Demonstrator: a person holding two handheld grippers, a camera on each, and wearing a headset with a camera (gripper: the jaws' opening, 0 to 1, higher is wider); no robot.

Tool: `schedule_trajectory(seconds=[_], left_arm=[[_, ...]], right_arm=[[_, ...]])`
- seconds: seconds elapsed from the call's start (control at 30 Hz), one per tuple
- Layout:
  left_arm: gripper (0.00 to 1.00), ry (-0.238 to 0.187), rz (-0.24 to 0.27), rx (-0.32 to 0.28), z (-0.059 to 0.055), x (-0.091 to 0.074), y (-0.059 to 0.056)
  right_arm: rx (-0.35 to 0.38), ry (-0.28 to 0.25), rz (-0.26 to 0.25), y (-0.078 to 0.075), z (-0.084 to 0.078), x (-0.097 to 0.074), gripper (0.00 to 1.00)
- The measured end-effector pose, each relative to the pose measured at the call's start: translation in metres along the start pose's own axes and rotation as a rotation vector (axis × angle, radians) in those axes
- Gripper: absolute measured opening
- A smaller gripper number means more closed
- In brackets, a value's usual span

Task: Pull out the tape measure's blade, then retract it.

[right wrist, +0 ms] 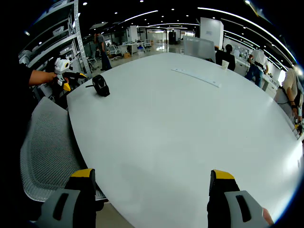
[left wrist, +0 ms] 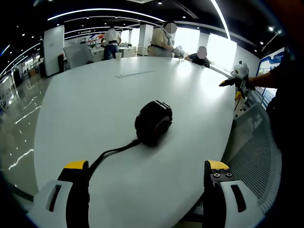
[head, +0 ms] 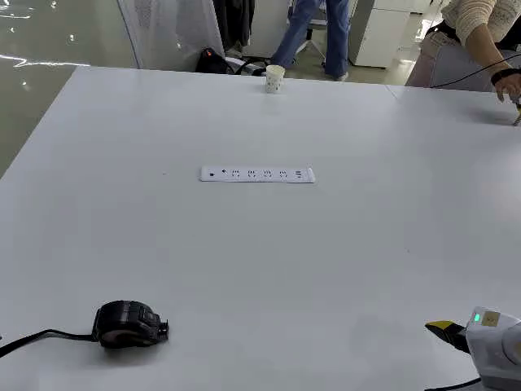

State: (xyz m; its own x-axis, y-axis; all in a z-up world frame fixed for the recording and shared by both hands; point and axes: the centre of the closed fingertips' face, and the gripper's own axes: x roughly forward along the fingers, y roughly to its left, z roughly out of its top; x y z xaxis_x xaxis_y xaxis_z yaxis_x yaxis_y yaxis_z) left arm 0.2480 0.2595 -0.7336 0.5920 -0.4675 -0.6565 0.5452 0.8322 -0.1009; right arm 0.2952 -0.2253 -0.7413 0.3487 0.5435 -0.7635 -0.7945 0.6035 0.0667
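A black tape measure (head: 129, 323) lies on the white table (head: 269, 261) near its front left, a black strap trailing off to the left. Its blade is fully inside. In the left gripper view the tape measure (left wrist: 153, 121) sits just ahead of my left gripper (left wrist: 147, 166), whose yellow-tipped jaws are open and apart from it. My right gripper (right wrist: 152, 176) is open over the table's near edge with nothing between its jaws; the tape measure (right wrist: 100, 85) is far off to its left. The right gripper (head: 446, 328) shows at the head view's bottom right.
A white power strip (head: 257, 174) lies flat mid-table. A paper cup (head: 274, 78) stands at the far edge. A person's hand (head: 506, 83) rests at the far right corner. A grey mesh chair (right wrist: 45, 152) stands at the table's near side.
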Motion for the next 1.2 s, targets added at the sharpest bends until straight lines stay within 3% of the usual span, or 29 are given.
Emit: schedule_trajectory(seconds=[0.53, 0.6, 0.73, 0.83, 1.03, 1.2], left_arm=[[0.99, 0.022, -0.025, 0.013, -0.005, -0.001, -0.004], [0.99, 0.027, -0.034, 0.014, -0.005, -0.001, -0.004], [0.99, 0.027, -0.053, 0.012, -0.003, -0.001, -0.006], [0.99, 0.031, -0.057, 0.029, -0.002, -0.001, -0.006], [0.99, 0.020, -0.071, 0.122, 0.006, 0.002, -0.005], [0.99, 0.038, -0.087, 0.158, 0.014, 0.006, -0.002]], right_arm=[[-0.011, -0.011, 0.010, 0.005, 0.002, 0.001, 0.99], [-0.043, -0.049, -0.003, 0.004, 0.008, 0.000, 1.00], [-0.019, -0.040, 0.006, 0.003, 0.008, 0.001, 0.99], [-0.023, -0.035, 0.031, 0.008, 0.010, 0.003, 0.99], [-0.069, -0.011, 0.062, 0.016, 0.016, 0.011, 0.99], [-0.100, -0.032, 0.069, 0.017, 0.028, 0.014, 1.00]])
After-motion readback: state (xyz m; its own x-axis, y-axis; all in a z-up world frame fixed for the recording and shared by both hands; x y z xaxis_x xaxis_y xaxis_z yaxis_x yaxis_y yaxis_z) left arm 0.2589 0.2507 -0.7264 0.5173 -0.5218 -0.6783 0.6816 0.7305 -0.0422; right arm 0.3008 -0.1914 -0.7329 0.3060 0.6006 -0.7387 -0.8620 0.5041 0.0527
